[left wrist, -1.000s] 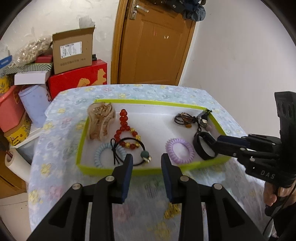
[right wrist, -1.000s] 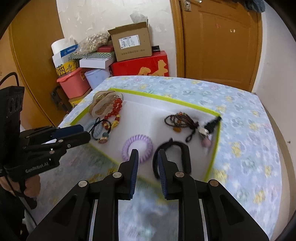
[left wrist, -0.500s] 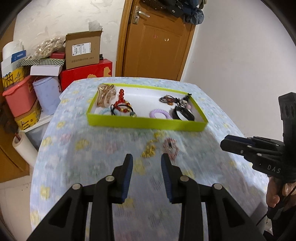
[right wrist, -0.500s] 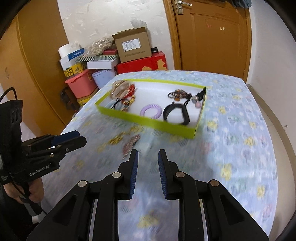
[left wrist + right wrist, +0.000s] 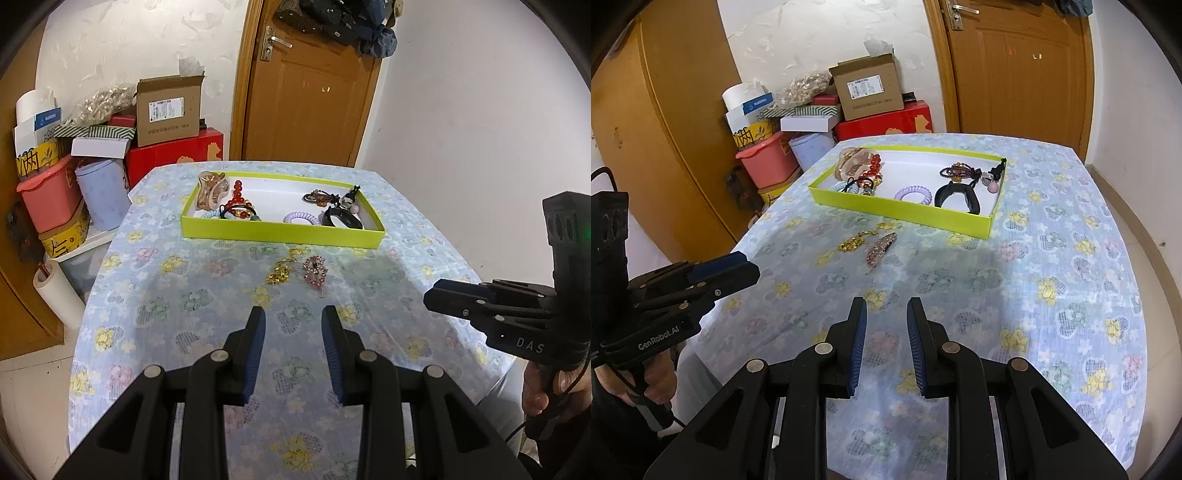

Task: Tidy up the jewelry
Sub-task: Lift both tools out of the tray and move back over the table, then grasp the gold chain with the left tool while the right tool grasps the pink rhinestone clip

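- Right now, at my left, the left gripper hangs over the near part of the table, jaws spread with nothing between them, I think so it can drop over a loose piece.
- Ahead on the cloth lie the two pieces not yet put away: a gold chain and, just to its right, a pink rhinestone hair clip, both short of the tray.
- Beyond them sits the green tray, which holds the sorted things: a hair claw, red beads and hair ties on its left, a purple coil tie and black bracelet on its right.
- At my right, the right gripper also carries nothing; its jaws stand only narrowly apart, a gap that would suit the thin chain.
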The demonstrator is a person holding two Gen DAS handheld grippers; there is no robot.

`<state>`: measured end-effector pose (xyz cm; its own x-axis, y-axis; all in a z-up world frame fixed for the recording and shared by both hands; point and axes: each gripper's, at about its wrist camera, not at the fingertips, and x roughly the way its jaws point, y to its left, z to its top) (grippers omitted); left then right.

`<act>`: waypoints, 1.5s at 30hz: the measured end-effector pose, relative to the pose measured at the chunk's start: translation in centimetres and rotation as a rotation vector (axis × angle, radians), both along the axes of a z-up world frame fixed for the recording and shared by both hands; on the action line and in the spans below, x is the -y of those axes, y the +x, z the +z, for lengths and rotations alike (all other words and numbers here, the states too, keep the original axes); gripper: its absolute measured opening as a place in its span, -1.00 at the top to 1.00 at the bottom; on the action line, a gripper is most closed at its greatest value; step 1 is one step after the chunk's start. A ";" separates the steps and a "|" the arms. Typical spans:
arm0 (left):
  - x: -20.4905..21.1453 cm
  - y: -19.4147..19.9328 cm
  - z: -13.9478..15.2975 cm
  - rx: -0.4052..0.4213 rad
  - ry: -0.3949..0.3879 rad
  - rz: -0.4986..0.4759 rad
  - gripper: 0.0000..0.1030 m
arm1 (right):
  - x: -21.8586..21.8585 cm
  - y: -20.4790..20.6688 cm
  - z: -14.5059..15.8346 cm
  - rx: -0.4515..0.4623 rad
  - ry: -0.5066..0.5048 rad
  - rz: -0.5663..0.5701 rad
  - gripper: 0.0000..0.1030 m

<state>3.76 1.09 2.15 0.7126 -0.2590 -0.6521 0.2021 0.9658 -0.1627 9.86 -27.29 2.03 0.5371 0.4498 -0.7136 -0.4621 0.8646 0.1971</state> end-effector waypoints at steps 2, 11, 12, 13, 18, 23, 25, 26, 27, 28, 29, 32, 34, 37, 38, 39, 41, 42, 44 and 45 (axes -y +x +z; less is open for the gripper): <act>0.0 -0.1 0.0 0.000 -0.002 0.001 0.36 | -0.1 -0.1 0.1 0.003 0.000 0.001 0.55; -0.1 0.1 -0.4 -0.009 -0.004 0.007 0.36 | -0.1 -0.1 0.0 -0.004 0.003 -0.001 0.55; -0.1 0.2 -0.4 -0.011 -0.004 0.008 0.36 | -0.2 -0.1 -0.1 -0.005 0.005 0.000 0.55; -0.2 0.2 -0.5 -0.012 -0.004 0.008 0.36 | -0.2 0.0 -0.1 -0.005 0.007 0.001 0.55; -0.4 0.8 -0.9 -0.021 -0.006 0.016 0.36 | -0.5 0.6 -0.7 -0.018 0.012 0.002 0.54; -0.8 1.6 -1.4 -0.030 -0.009 0.025 0.36 | -1.1 1.6 -1.4 -0.040 0.020 0.009 0.54; -1.0 1.9 -1.7 -0.034 -0.011 0.029 0.36 | -1.5 2.2 -1.8 -0.053 0.026 0.011 0.54; -1.1 2.0 -1.8 -0.035 -0.012 0.031 0.36 | -1.8 2.6 -2.0 -0.061 0.029 0.014 0.54; -1.3 2.2 -1.9 -0.037 -0.014 0.033 0.36 | -1.9 2.9 -2.1 -0.064 0.031 0.017 0.54; -1.4 2.4 -2.0 -0.039 -0.015 0.035 0.36 | -2.2 3.3 -2.3 -0.069 0.034 0.020 0.54; -1.6 2.6 -2.1 -0.041 -0.017 0.038 0.36 | -2.5 3.7 -2.6 -0.075 0.036 0.021 0.54; -2.1 3.1 -2.4 -0.045 -0.022 0.046 0.36 | -3.4 5.1 -3.3 -0.099 0.044 0.026 0.54; -2.5 3.4 -2.6 -0.050 -0.026 0.050 0.36 | -4.0 6.2 -4.0 -0.116 0.045 0.024 0.54; -3.0 4.0 -3.1 -0.055 -0.033 0.058 0.36 | -4.6 7.4 -4.7 -0.138 0.047 0.020 0.54; -3.2 4.2 -3.2 -0.057 -0.037 0.061 0.36 | -4.8 7.9 -5.0 -0.144 0.046 0.018 0.54; -3.3 4.3 -3.3 -0.058 -0.040 0.062 0.36 | -5.0 8.2 -5.1 -0.147 0.046 0.017 0.54; -3.6 4.6 -3.6 -0.061 -0.046 0.065 0.36 | -5.3 8.8 -5.4 -0.155 0.044 0.017 0.54; -3.6 4.7 -3.7 -0.063 -0.048 0.065 0.36 | -5.4 9.0 -5.5 -0.157 0.044 0.017 0.54; -3.8 5.1 -4.0 -0.067 -0.053 0.066 0.36 | -5.7 9.6 -5.7 -0.164 0.041 0.017 0.54; -3.8 5.3 -4.1 -0.068 -0.057 0.066 0.36 | -5.9 9.7 -5.8 -0.165 0.041 0.017 0.54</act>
